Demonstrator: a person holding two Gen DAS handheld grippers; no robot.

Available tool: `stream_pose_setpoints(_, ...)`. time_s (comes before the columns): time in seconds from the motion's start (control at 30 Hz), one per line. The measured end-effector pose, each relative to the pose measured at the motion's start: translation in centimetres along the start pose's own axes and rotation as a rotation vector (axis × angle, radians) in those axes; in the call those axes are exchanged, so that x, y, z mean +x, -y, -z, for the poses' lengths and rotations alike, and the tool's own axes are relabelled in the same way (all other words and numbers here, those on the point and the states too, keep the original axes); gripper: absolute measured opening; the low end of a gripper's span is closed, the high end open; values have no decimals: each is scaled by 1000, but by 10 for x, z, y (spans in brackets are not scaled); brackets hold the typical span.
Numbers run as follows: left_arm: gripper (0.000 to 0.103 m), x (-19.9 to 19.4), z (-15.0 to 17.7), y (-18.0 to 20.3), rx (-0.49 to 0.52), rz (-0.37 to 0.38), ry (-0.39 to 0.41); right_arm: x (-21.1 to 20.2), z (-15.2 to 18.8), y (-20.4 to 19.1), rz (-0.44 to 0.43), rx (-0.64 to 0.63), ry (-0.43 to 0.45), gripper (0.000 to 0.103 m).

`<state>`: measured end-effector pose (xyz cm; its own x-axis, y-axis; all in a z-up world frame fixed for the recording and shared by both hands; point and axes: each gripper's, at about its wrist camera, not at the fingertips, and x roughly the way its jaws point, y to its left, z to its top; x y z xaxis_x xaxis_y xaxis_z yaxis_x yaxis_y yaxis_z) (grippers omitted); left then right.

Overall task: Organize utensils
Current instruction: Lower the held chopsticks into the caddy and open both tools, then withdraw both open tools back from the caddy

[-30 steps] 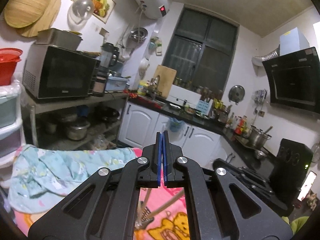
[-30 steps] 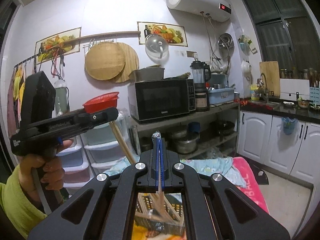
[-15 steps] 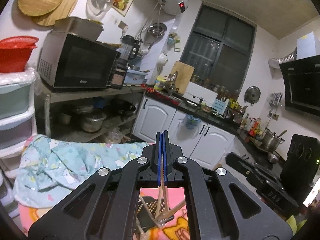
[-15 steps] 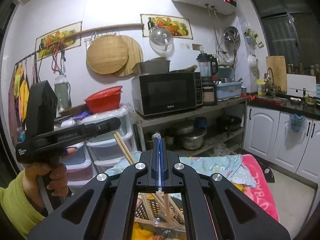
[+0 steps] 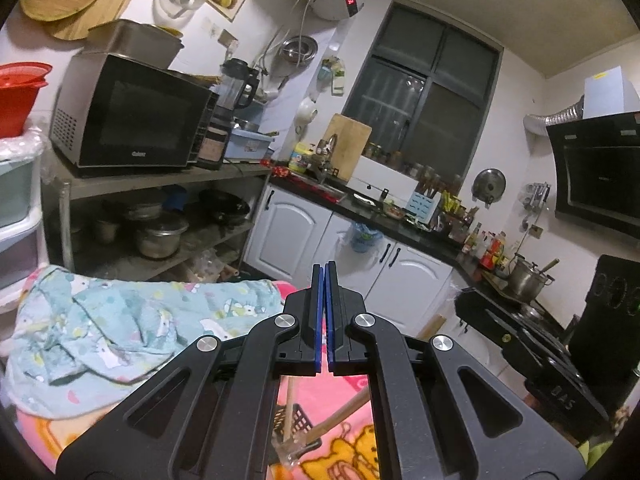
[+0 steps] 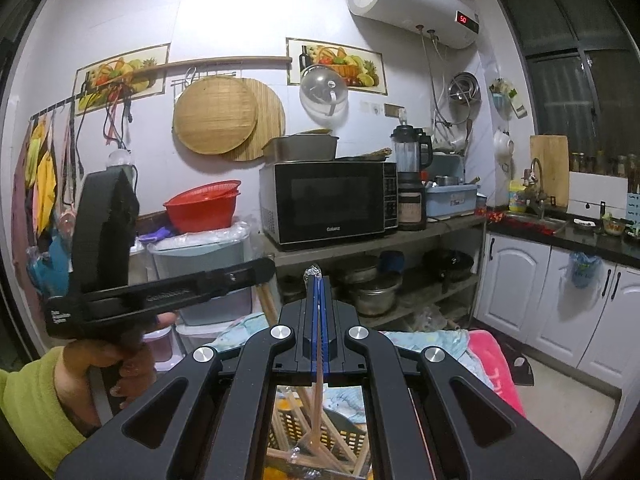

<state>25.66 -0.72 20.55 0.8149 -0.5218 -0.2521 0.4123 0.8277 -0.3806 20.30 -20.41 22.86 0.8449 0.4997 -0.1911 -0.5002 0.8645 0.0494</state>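
1. The right gripper (image 6: 318, 280) is closed, its blue pads pinching a thin wooden chopstick (image 6: 319, 364) whose foil-wrapped end pokes out just above the fingertips.
2. That chopstick runs down between the pads to a dark slatted basket (image 6: 288, 424) right below the gripper, where more wooden sticks lie crossed.
3. The left gripper (image 5: 325, 268) is also shut. In its own view the blue pads meet with nothing seen between them; in the right wrist view a wooden stick (image 6: 267, 300) shows just under its tip, but whether it is gripped cannot be told.
4. A hand (image 6: 120, 360) in a yellow-green sleeve (image 6: 36, 412) holds the left gripper's handle, with white lettering along its black body too blurred to read.
5. Under the left gripper a black basket corner (image 5: 298, 420) and two wooden sticks (image 5: 340, 416) rest on a pink blanket (image 5: 320, 392) printed with a yellow cartoon bear.
6. A light blue cartoon-print cloth (image 5: 120, 328) lies crumpled beside the pink blanket.
7. The black microwave (image 6: 332, 200) on the metal shelf reads "Galanz" on its door edge.
8. The white water heater (image 6: 408, 0) high on the wall shows "50" in red digits.
9. The pink blanket at the right of the right wrist view carries large white letters (image 6: 498, 372), only partly visible and not readable.
10. In the left wrist view the right-hand tool's black body (image 5: 560, 396) bears pale letters that look like "DAS".
11. A red colander (image 6: 204, 208) sits on plastic drawers left of the microwave.
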Motion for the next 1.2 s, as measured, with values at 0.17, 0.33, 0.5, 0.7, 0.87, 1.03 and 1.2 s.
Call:
stream_pose_setpoints(0.17, 0, 14, 9, -5, 11, -26, -37, 5, 6, 7, 7, 9, -19, 1)
stream_pose_setpoints(0.33, 0, 24, 19, -10, -1, -31, -65, 19, 20, 17, 15, 30, -56, 1)
stream_pose_setpoints(0.5, 0, 30, 27, -12, -4, -34, -85, 34, 38, 23, 39, 32, -105, 1)
stream_pose_setpoints(0.7, 0, 36, 40, -14, 5, -53, -112, 54, 61, 31, 46, 50, -177, 2)
stream_pose_setpoints(0.87, 44, 33, 50, -19, 8, -76, -113, 61, 78, 42, 72, 107, -216, 38)
stream_pose_setpoints(1.03, 52, 24, 56, -19, 34, -108, -111, 56, 86, 47, 77, 141, -227, 45)
stream_pose_setpoints(1.2, 76, 10, 61, -23, 29, -149, -97, 42, 90, 43, 78, 145, -218, 51)
